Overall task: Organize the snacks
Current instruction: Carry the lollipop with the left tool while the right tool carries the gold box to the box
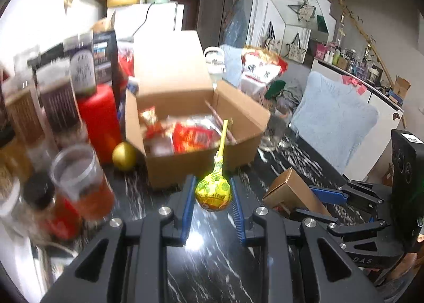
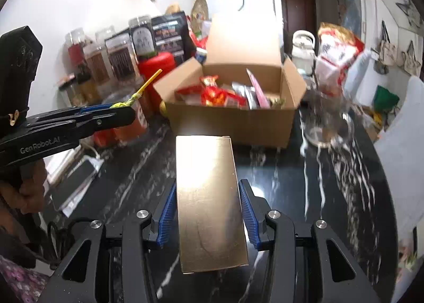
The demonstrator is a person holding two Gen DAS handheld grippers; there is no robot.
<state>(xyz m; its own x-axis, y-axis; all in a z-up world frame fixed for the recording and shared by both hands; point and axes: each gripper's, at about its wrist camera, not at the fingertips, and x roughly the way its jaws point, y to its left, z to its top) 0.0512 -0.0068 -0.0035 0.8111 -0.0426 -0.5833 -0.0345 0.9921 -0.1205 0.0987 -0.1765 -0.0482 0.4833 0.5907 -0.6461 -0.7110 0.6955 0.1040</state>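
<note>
My left gripper (image 1: 212,191) is shut on a yellow-wrapped lollipop (image 1: 213,190), its yellow stick pointing up toward the open cardboard box (image 1: 201,159) just ahead. The box holds several red and silver snack packets (image 1: 190,136). My right gripper (image 2: 208,213) is shut on a flat gold-brown carton (image 2: 209,202), held above the black marble table (image 2: 304,197) in front of the box (image 2: 233,122). In the right wrist view the left gripper (image 2: 124,114) with the lollipop (image 2: 127,102) is at the left. In the left wrist view the right gripper (image 1: 315,205) holds the carton (image 1: 291,191) at the right.
Tall jars (image 1: 58,106), a red canister (image 1: 100,122), a plastic cup (image 1: 79,178) and a gold ball (image 1: 124,156) crowd the left of the box. A glass vessel (image 2: 328,120) stands right of it. A phone (image 2: 76,178) lies at the left edge. A red-white bag (image 1: 261,69) is behind.
</note>
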